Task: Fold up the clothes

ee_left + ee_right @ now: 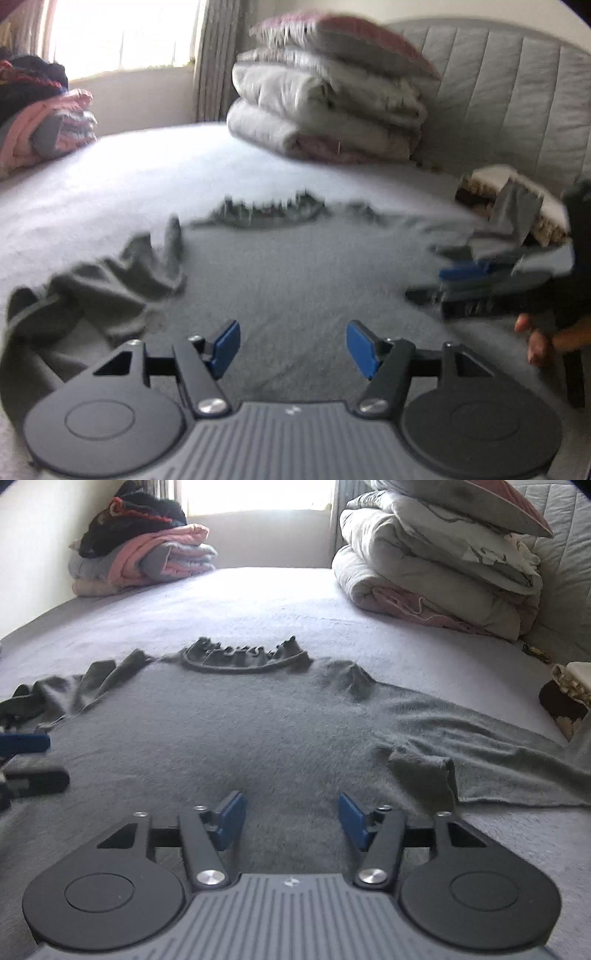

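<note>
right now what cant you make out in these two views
- Grey sweater: hem hidden by the right tool in the right wrist view.
- Its left sleeve: end cut off by the frame edge, left wrist view.
- Brown cushion: motion-blurred, left wrist view.

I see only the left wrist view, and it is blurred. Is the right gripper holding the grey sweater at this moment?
Observer: No. In the right wrist view the right gripper is open over the grey sweater, with nothing between its jaws.
Operator: How does the sleeve on that side lie?
Observer: The sleeve lies spread out sideways on the bed, with one small flap turned up near the gripper.
Operator: And the collar?
Observer: The frilled collar lies at the far end of the sweater, and its frill is crumpled.
</note>
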The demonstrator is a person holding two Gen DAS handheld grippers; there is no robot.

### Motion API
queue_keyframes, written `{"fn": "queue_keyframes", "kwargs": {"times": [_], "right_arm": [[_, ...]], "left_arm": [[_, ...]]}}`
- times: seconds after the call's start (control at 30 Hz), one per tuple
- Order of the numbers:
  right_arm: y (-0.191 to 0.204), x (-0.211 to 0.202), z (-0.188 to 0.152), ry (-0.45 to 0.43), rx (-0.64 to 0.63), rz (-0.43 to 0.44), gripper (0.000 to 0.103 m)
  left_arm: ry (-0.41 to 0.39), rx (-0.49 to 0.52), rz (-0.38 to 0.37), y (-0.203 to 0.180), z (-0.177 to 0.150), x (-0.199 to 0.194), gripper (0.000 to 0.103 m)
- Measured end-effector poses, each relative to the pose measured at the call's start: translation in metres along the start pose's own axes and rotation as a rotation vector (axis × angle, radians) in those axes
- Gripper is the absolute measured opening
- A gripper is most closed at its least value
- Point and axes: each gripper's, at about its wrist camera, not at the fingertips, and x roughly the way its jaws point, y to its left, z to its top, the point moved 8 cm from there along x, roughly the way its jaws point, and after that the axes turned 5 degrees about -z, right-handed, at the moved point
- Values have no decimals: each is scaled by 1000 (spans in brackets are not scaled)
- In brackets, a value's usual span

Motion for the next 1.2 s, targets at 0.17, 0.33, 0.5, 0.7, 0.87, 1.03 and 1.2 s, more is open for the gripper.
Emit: {"fn": "queue_keyframes", "kwargs": {"times": [0.17, 0.33, 0.5, 0.7, 0.87, 1.03, 1.2], "right_arm": [[-5, -1, -3, -14, -25, 28, 69], [-16, -15, -16, -29, -79, 64, 72], [-31, -32, -31, -36, -110, 82, 73], [-50, -49, -46, -23, -110, 102, 74], [-50, -57, -50, -18, -151, 91, 74], [-38, -55, -37, 0, -169, 62, 74], [-14, -46, -14, -5, -156, 57, 74]], "left_arm": [[17, 13, 11, 9, -13, 1, 68], [19, 60, 6, 9, -26, -15, 73], [14, 60, -7, 13, -40, -33, 77], [11, 35, -35, 19, -52, -54, 80], [24, 34, -56, 18, -54, -64, 83], [5, -56, -55, 28, -43, -70, 84], [-19, -180, 29, 54, -26, -75, 86]]}}
